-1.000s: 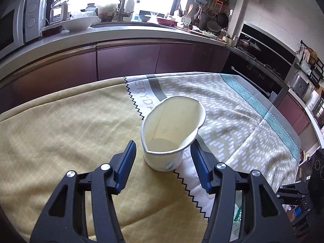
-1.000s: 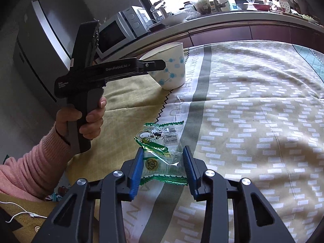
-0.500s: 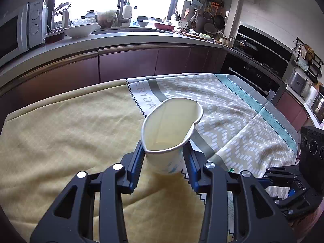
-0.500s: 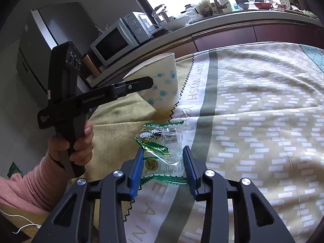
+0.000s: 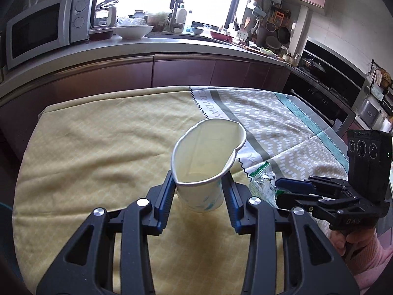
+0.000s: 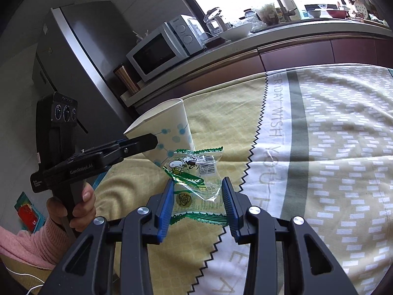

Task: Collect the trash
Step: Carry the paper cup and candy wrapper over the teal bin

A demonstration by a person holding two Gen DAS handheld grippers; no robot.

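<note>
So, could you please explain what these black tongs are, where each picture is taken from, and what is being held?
No robot is involved: a person holds a handheld two-finger gripper in each hand, and a wide-angle camera on each one looks forward along its blue-padded fingers. In the left wrist view, the left gripper is shut on a squashed paper cup, lifted clear of the tablecloth; its jaws have just been closing on the cup. In the right wrist view, the right gripper pinches a clear snack wrapper with green edges. Each camera also catches the other gripper and the person's pink sleeve. Behind is a kitchen counter with a microwave.
</note>
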